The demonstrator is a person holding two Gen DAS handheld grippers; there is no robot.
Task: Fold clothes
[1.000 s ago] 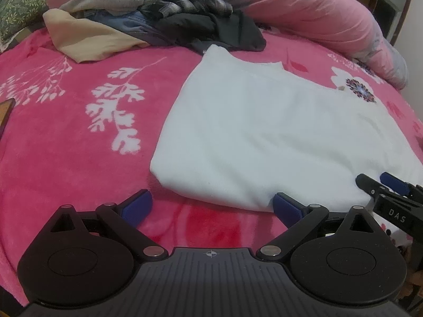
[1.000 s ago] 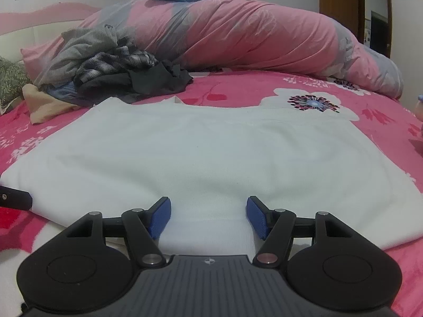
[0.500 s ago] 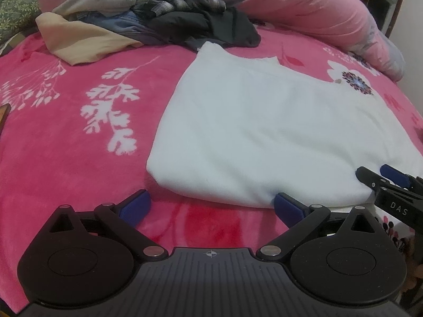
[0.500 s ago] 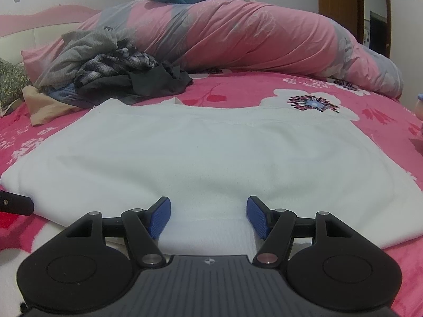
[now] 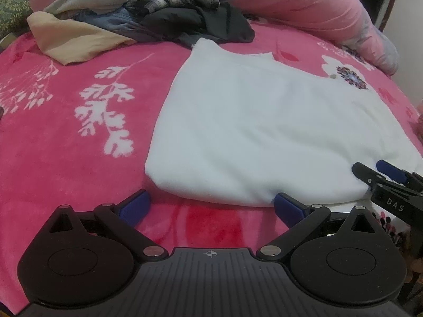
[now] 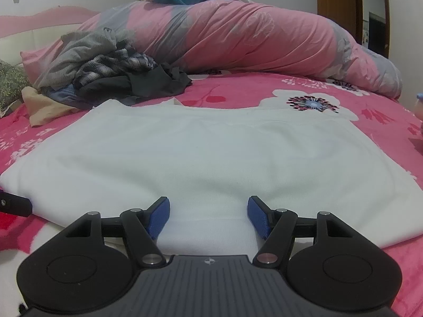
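A white garment [image 5: 264, 132] [image 6: 206, 153] lies folded flat on the pink flowered bedspread [image 5: 66, 137]. My left gripper [image 5: 211, 207] stands open just short of the garment's near left corner, its pads above bare bedspread. My right gripper [image 6: 208, 216] is open over the garment's near edge, with white cloth lying between its blue pads, which stand apart from it. In the left wrist view the right gripper [image 5: 380, 174] shows at the far right, resting at the cloth's edge.
A heap of unfolded clothes [image 5: 148, 18] [image 6: 105, 71], grey, plaid, black and beige, lies at the back left. A rolled pink duvet [image 6: 251, 39] runs along the far side. A wooden door frame [image 6: 333, 5] stands behind it.
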